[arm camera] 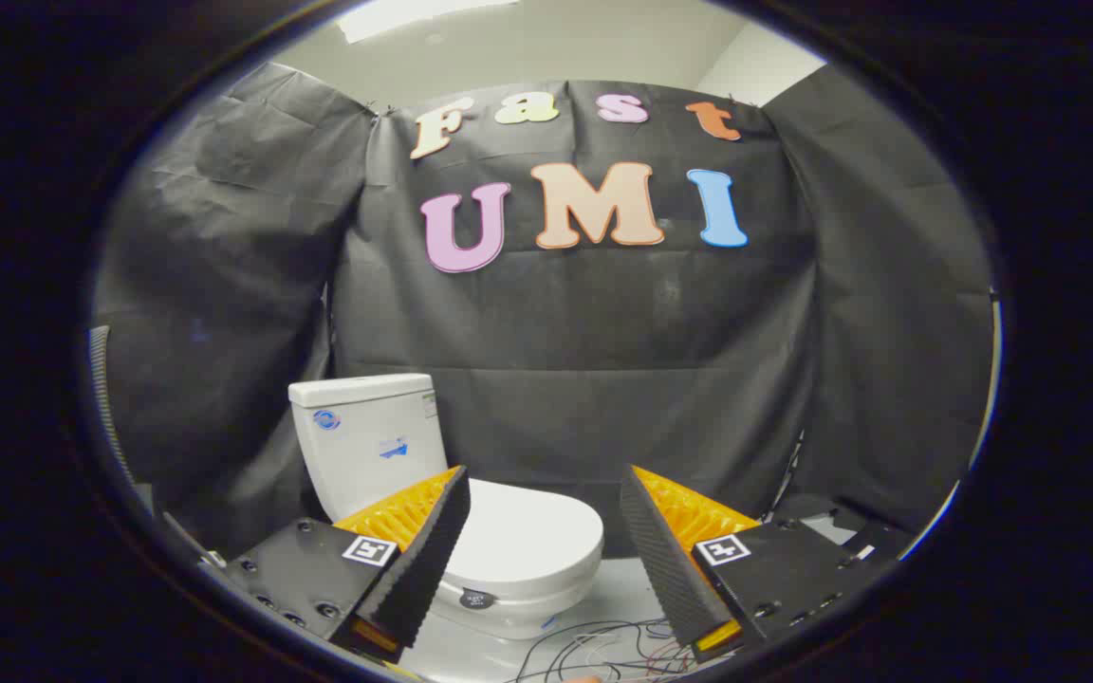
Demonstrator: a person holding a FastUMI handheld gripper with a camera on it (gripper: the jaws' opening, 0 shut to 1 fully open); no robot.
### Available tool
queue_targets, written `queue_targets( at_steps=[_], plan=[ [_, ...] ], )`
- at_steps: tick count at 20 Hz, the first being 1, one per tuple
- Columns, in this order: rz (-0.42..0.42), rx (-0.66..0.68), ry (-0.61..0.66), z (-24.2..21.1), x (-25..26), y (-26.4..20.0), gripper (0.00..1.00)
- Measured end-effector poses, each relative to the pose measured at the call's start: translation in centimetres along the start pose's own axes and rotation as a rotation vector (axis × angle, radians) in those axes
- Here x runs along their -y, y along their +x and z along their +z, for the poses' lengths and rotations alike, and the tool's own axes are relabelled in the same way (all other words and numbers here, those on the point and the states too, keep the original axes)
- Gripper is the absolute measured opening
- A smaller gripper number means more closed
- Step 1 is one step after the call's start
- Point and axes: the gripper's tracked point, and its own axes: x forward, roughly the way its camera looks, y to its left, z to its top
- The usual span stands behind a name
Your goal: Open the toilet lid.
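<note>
Nothing is done yet: the toilet lid [532, 533] is seen closed beyond the gripper [543, 512], whose fingers are spread wide and empty.

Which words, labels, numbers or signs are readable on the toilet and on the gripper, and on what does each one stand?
None can be read.
Toilet tank: round blue sticker, blue label and small corner tag, all too small.
Toilet base: dark round sticker, blurred.
Open gripper: one black-and-white square marker on each finger, a pattern, no letters.
</note>
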Motion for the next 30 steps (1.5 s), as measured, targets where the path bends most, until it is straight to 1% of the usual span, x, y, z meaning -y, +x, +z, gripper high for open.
queue_targets(
  at_steps=[2,7,10,13,16,17,19,20,24,25,27,30],
  plan=[
    [-0.002,0.006,-0.007,0.2,0.1,0.5,0.95],
    [-0.002,0.070,-0.077,2.2,-1.1,5.6,0.95],
    [-0.038,0.104,-0.053,3.6,-1.4,7.7,0.96],
    [-0.143,0.173,0.032,5.0,-1.2,8.9,0.96],
    [-0.311,0.208,0.107,5.0,-0.7,9.9,0.96],
    [-0.358,0.208,0.133,4.3,-0.9,10.1,0.95],
    [-0.375,0.221,0.226,3.1,-2.8,10.5,0.92],
    [-0.390,0.221,0.286,2.0,-3.6,10.8,0.92],
    [-0.493,0.148,0.470,-5.2,-5.4,10.5,0.92],
    [-0.523,0.133,0.517,-6.9,-6.0,10.2,0.92],
    [-0.610,0.098,0.623,-10.6,-6.5,9.0,0.92],
    [-0.715,0.076,0.750,-14.7,-6.8,7.6,0.92]
  ],
)
